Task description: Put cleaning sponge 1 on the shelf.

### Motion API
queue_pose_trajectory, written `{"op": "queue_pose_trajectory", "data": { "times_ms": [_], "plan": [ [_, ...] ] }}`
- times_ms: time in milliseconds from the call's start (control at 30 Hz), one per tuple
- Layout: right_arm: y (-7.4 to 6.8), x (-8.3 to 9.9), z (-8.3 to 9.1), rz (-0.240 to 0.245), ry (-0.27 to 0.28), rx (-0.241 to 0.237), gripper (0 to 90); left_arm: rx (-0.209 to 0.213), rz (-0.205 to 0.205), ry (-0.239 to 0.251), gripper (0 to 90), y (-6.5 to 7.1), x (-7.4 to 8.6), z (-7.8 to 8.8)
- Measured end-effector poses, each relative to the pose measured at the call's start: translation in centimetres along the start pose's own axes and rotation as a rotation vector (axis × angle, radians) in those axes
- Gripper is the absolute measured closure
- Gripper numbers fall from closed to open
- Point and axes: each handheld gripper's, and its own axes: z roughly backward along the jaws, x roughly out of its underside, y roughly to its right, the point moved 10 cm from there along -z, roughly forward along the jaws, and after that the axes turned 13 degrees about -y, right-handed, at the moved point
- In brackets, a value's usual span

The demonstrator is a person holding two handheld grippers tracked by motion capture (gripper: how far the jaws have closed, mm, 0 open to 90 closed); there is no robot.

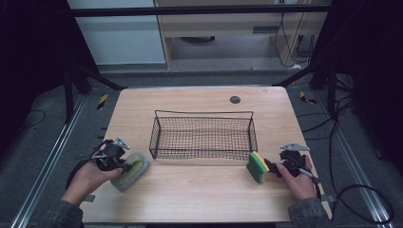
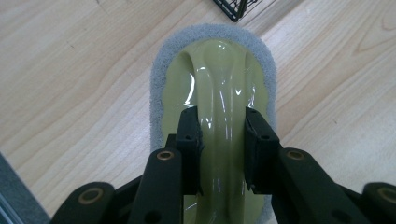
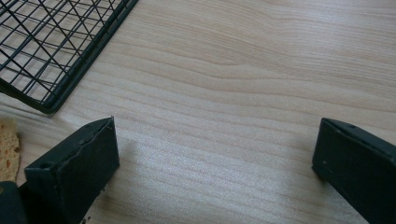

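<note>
Currently the left gripper (image 1: 124,166) sits at the lower left of the high view, over the near-left part of the wooden bench (image 1: 199,199). Its jaws are clenched on the raised yellow-green handle of a scrubbing pad (image 1: 130,170) that has a grey abrasive border. In the left gripper view the two black jaws rise from the bottom edge and press on both sides of the glossy handle of the scrubbing pad (image 2: 219,93), which runs up the centre of the frame. The pad lies flat on the bench (image 2: 70,93), and one corner of the wire basket (image 2: 231,9) appears at the top edge, just beyond the pad.

The wire basket (image 1: 203,114) stands in the middle of the high view, between the two hands, with nothing visible inside it.

At the lower right of the high view, the right gripper (image 1: 272,167) is held low over the bench, pointing toward a yellow-and-green sponge (image 1: 257,167) that stands on edge just in front of its jaws. Whether the jaws touch the sponge cannot be told from this view. In the right gripper view the right gripper (image 3: 215,158) is released: the jaws stand wide apart with bare wood between them. A sliver of the sponge (image 3: 8,147) shows at the left edge, outside the left jaw, and the basket (image 3: 56,51) occupies the upper left of the frame.
</note>
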Motion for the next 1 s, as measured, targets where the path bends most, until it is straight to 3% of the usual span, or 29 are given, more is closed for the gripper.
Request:
{"op": "queue_pose_trajectory", "data": {
  "times_ms": [333,600,867,1000],
  "plan": [
    [0.0,0.0,0.0,0.0,0.0,0.0,0.7,-0.023,-0.106,0.052,70.6,0.5,0.0,2.3],
    [0.0,0.1,0.0,0.001,-0.001,0.0,0.7,-0.04,-0.151,0.069,70.7,0.6,-0.9,3.7],
    [0.0,0.1,0.0,0.002,0.0,0.0,0.7,-0.115,-0.237,0.086,70.7,0.5,-2.7,5.7],
    [0.0,0.1,0.0,0.0,0.0,0.0,0.7,-0.129,-0.25,0.098,70.7,0.3,-3.4,6.4]
  ]
}}
